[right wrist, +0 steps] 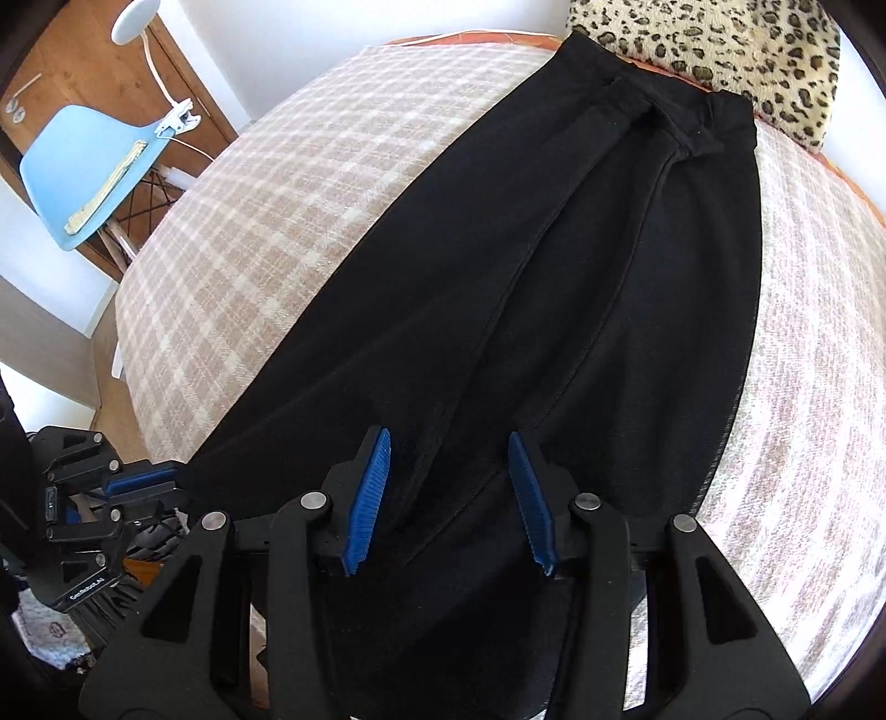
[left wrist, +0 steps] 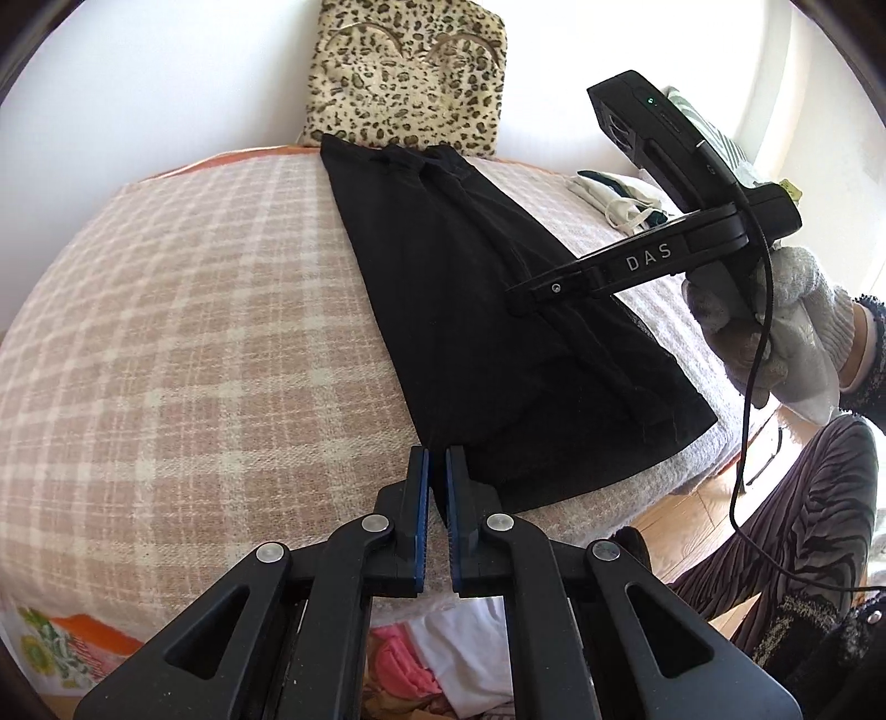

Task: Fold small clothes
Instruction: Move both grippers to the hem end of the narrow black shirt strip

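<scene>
Black trousers (left wrist: 498, 310) (right wrist: 554, 277) lie lengthwise on a pink-and-cream checked blanket (left wrist: 194, 332) (right wrist: 266, 221), waistband at the far end by the cushion. My left gripper (left wrist: 437, 457) is at the near left corner of the hem, its blue pads nearly together with a dark strip of cloth pinched between them. It also shows in the right wrist view, as the left gripper (right wrist: 141, 476) at the cloth's edge. My right gripper (right wrist: 449, 437) points steeply down over the near part of the trousers, pads (right wrist: 368, 498) apart and not pressing. A gloved hand (left wrist: 775, 332) holds it.
A leopard-print cushion (left wrist: 407, 77) (right wrist: 720, 50) leans on the wall behind the waistband. Light clothes (left wrist: 614, 199) lie at the far right of the bed, and more clothes (left wrist: 410, 659) lie below its near edge. A blue chair (right wrist: 83, 166) and a white clip lamp (right wrist: 135, 22) stand left.
</scene>
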`<action>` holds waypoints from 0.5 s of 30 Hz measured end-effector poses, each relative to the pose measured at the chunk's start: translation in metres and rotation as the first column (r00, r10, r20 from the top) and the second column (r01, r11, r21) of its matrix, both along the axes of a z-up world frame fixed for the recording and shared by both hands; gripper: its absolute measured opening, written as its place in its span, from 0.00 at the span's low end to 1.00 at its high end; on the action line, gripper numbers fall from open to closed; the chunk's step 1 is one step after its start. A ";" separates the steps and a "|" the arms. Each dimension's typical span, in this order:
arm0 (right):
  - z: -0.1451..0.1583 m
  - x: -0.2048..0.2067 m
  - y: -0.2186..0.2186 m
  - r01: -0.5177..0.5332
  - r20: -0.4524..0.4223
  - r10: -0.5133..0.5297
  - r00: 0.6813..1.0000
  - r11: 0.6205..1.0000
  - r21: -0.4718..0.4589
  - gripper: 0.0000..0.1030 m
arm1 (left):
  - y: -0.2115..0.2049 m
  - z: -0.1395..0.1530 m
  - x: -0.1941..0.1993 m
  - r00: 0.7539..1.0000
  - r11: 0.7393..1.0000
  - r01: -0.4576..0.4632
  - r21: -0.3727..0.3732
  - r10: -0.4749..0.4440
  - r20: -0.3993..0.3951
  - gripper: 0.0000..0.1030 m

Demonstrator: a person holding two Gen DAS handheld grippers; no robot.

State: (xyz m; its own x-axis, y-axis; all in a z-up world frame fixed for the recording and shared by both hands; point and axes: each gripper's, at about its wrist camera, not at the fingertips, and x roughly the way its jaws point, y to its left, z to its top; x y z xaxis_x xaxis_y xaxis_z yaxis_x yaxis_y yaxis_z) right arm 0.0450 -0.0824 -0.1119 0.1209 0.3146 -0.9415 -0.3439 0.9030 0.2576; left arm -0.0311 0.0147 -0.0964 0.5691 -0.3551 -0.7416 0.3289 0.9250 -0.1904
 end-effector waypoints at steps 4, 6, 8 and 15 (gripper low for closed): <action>0.001 -0.009 0.015 -0.072 -0.008 0.072 0.997 0.997 -0.015 0.36 | 0.004 0.005 -0.004 0.999 0.999 -0.024 0.047 0.023 0.030 0.04; 0.000 -0.015 0.019 -0.096 -0.034 0.096 0.995 0.995 0.011 0.27 | 0.009 0.007 -0.006 0.998 0.997 -0.054 0.056 0.052 0.036 0.04; 0.000 -0.020 0.022 -0.112 -0.037 0.112 0.993 0.994 0.013 0.27 | 0.010 0.010 -0.007 0.998 0.998 -0.053 0.036 0.052 0.040 0.05; 0.000 -0.023 0.015 -0.053 -0.080 0.055 0.995 0.998 0.027 0.27 | -0.025 0.002 -0.008 0.998 0.990 0.064 0.123 -0.067 0.021 0.41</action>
State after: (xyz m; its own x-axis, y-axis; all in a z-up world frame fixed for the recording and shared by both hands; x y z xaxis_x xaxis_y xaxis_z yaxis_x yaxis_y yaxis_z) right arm 0.0215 -0.0673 -0.1119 0.0266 0.3422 -0.9392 -0.3693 0.8765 0.3089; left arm -0.0392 -0.0107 -0.0941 0.5665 -0.2993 -0.7678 0.3925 0.9172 -0.0680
